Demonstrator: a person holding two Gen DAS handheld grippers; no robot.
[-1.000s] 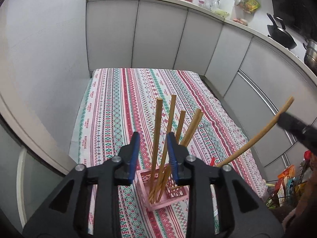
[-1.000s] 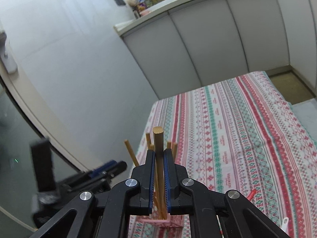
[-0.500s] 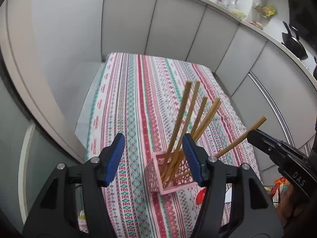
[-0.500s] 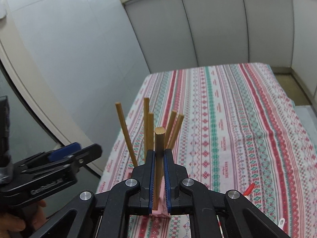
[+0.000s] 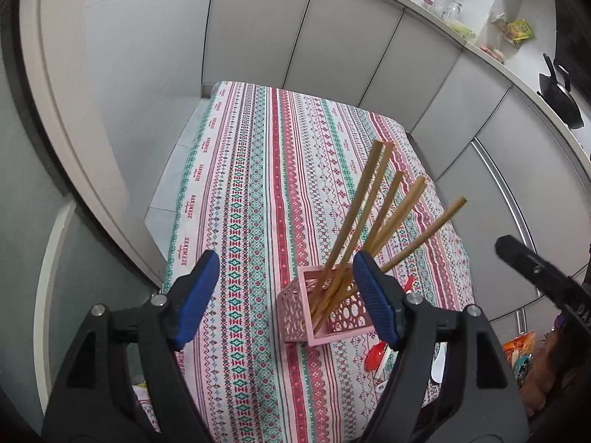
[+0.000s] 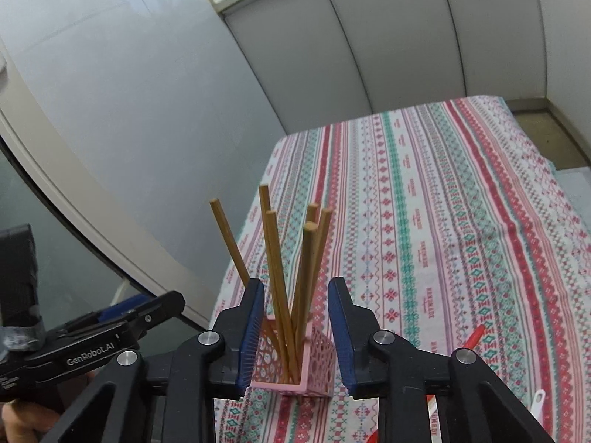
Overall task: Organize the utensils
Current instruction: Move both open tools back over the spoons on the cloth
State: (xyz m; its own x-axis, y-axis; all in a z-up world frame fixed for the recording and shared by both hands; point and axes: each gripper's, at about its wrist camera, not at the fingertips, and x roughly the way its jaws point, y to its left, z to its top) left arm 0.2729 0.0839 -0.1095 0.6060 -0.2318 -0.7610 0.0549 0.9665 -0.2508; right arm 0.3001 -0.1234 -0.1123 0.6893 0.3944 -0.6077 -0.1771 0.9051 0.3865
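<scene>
Chopsticks (image 6: pixel 291 288) stood tips-down in my pink basket (image 6: pixel 317 365) on the surface (image 5: pixel 258 184), fanning upward; both right claw (image 6: pixel 295 336) and left claw (image 5: pixel 284 295) had just been opening, gripping nothing.

Chopsticks (image 5: pixel 373 214) in basket (image 5: pixel 295 306) on tablecloth (image 5: pixel 258 184); spoon (image 5: pixel 375 356) right of basket.

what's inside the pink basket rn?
Six wooden chopsticks stand in the pink basket, leaning apart, tops fanned out. Its lattice walls hide the floor, so their lower tips and anything small under them cannot be seen.
</scene>
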